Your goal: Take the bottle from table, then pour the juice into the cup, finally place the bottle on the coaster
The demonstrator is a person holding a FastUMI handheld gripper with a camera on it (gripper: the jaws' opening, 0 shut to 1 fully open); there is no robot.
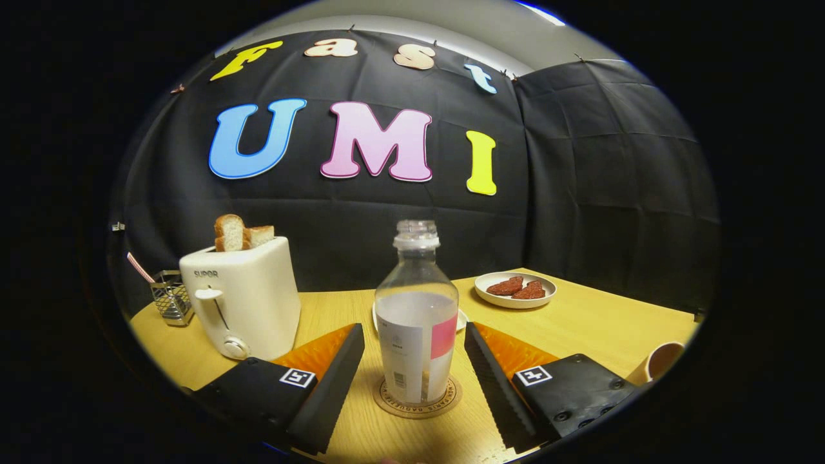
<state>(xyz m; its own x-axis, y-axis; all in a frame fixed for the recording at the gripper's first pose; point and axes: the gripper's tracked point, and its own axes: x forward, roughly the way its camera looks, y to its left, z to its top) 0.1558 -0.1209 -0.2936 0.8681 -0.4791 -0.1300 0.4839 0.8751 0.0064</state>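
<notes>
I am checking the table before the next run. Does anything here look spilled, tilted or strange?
Nothing stands out. The bottle stands upright on the coaster, uncapped, between the open fingers of the gripper, which do not touch it. No liquid shows on the table. The toaster stands straight.

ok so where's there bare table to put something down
Free: the wood between the plate of food and the cup, and the strip behind the toaster towards the wall. Crowded: the open fingers flank the bottle on its coaster, a white dish just behind it.
</notes>
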